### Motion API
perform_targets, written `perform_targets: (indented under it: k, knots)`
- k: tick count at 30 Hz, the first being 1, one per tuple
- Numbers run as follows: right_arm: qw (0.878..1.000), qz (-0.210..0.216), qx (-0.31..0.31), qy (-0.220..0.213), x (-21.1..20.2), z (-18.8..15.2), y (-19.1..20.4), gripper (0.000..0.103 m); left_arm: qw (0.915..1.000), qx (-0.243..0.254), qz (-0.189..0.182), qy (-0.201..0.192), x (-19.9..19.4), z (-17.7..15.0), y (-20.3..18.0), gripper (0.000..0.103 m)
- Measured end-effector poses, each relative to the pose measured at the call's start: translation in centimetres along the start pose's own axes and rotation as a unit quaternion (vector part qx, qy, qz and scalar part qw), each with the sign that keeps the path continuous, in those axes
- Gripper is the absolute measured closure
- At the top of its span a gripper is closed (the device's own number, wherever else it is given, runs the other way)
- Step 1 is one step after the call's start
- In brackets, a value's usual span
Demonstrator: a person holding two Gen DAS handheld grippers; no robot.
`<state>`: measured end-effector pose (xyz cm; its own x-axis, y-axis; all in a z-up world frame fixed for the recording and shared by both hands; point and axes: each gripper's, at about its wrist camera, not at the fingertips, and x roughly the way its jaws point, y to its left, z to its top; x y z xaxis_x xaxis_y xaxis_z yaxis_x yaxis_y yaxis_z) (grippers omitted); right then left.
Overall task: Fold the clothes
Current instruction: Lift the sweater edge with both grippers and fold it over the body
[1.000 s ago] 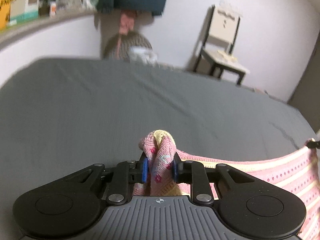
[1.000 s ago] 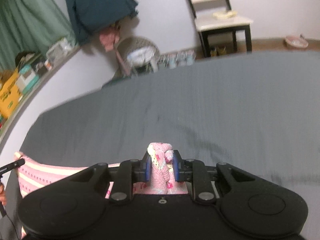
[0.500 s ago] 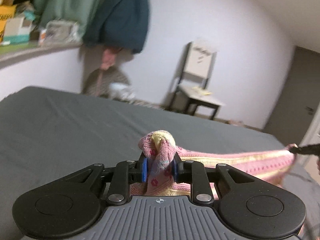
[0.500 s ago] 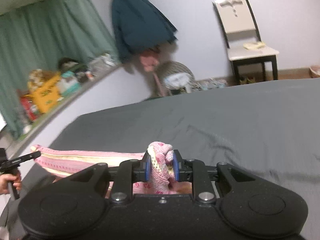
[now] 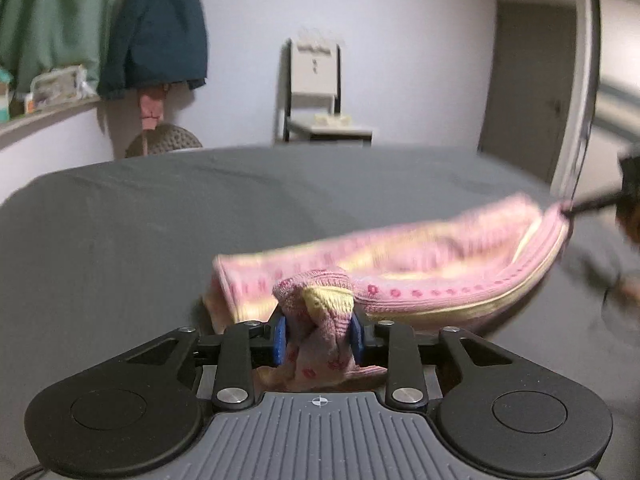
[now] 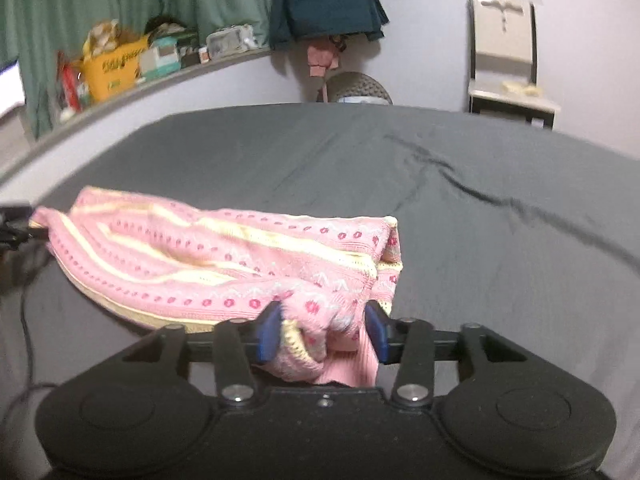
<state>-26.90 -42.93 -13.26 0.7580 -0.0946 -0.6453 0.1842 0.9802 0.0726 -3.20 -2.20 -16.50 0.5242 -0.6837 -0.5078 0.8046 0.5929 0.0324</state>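
Note:
A pink and yellow knit garment (image 5: 420,268) lies folded over on the grey bed sheet (image 5: 160,220), stretched between both grippers. My left gripper (image 5: 318,338) has a bunched corner between its blue pads; its jaws are opening, and the cloth still fills the gap and touches both pads. At the far right of that view, a finger (image 5: 592,202) of the right gripper meets the other corner. In the right wrist view the garment (image 6: 224,256) rests on the sheet (image 6: 480,200). My right gripper (image 6: 322,336) is opening, its pads wide apart with the corner slack between them.
A light chair (image 5: 316,92) stands by the far wall past the bed. A dark blue jacket (image 5: 156,32) hangs over a wicker basket (image 5: 168,146). A shelf with boxes (image 6: 120,68) and a green curtain run along the left. A door (image 5: 528,88) is at the right.
Both grippers swept across the bed and came slightly down, laying the stretched garment folded onto the sheet. Both pairs of jaws widened, the right one much more.

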Motion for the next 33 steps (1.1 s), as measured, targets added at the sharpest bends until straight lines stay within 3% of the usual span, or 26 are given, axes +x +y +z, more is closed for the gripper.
perform_targets:
  k: [1, 3, 6, 7, 9, 11, 14, 19, 21, 22, 23, 25, 26, 27, 28, 29, 32, 33]
  knots:
    - [1.0, -0.006, -0.017, -0.001, -0.2, 0.0, 0.6, 0.053, 0.9995, 0.02, 0.022, 0.002, -0.2, -0.3, -0.7, 0.025]
    - [0.997, -0.017, -0.069, 0.0, -0.8, -0.3, 1.9, 0.05, 0.9949, 0.071, 0.071, 0.007, -0.6, -0.5, -1.9, 0.009]
    - [0.984, -0.033, -0.176, 0.005, -1.5, -1.0, 4.2, 0.042, 0.9798, 0.172, 0.101, 0.008, -2.2, -1.4, -4.5, 0.009]
    - [0.975, -0.036, -0.218, 0.009, -1.7, -1.5, 5.0, 0.039, 0.9687, 0.223, 0.11, 0.009, -2.5, -1.7, -5.4, 0.009]
    - [0.951, -0.044, -0.305, 0.023, -1.4, -2.6, 6.7, 0.038, 0.9393, 0.319, 0.126, 0.013, -2.9, -2.3, -7.3, 0.009]
    - [0.919, -0.055, -0.388, 0.037, -1.0, -3.8, 8.3, 0.037, 0.9126, 0.388, 0.125, 0.028, -3.0, -2.8, -9.0, 0.009]
    - [0.869, -0.084, -0.486, 0.042, 0.0, -5.3, 10.1, 0.037, 0.8828, 0.451, 0.125, 0.041, -2.6, -3.4, -9.8, 0.009]
    - [0.807, -0.107, -0.579, 0.052, 1.9, -6.5, 11.5, 0.041, 0.7968, 0.583, 0.159, 0.024, -1.4, -4.0, -11.7, 0.009]
    - [0.787, -0.111, -0.604, 0.063, 2.8, -6.7, 11.8, 0.05, 0.7604, 0.631, 0.151, 0.032, -0.8, -4.5, -12.3, 0.009]
    - [0.779, -0.109, -0.613, 0.072, 3.3, -6.7, 11.9, 0.059, 0.7411, 0.654, 0.147, 0.036, -0.5, -4.7, -12.6, 0.009]
    - [0.773, -0.106, -0.62, 0.083, 3.7, -6.8, 11.9, 0.068, 0.727, 0.671, 0.139, 0.047, -0.2, -4.9, -12.8, 0.012]
    - [0.766, -0.091, -0.629, 0.095, 3.7, -6.6, 12.0, 0.074, 0.7185, 0.681, 0.122, 0.07, 0.2, -5.0, -12.9, 0.058]
    - [0.763, -0.084, -0.633, 0.096, 3.5, -6.3, 11.9, 0.078, 0.7173, 0.683, 0.113, 0.079, 0.3, -5.0, -13.0, 0.068]
    - [0.762, -0.078, -0.635, 0.094, 3.2, -5.8, 11.8, 0.079, 0.7219, 0.679, 0.104, 0.085, 0.1, -4.7, -13.0, 0.073]
    - [0.766, -0.074, -0.632, 0.09, 2.8, -5.0, 11.6, 0.081, 0.7312, 0.67, 0.092, 0.087, -0.2, -4.3, -12.9, 0.077]
    - [0.775, -0.069, -0.622, 0.087, 2.5, -3.8, 11.3, 0.082, 0.7472, 0.653, 0.083, 0.089, -0.7, -3.4, -12.8, 0.077]
    - [0.808, -0.064, -0.579, 0.088, 2.9, 0.6, 10.6, 0.082, 0.8051, 0.582, 0.08, 0.081, -1.6, 0.4, -11.6, 0.079]
    - [0.815, -0.066, -0.569, 0.087, 3.3, 2.2, 10.4, 0.082, 0.8199, 0.561, 0.084, 0.078, -1.5, 2.0, -11.2, 0.079]
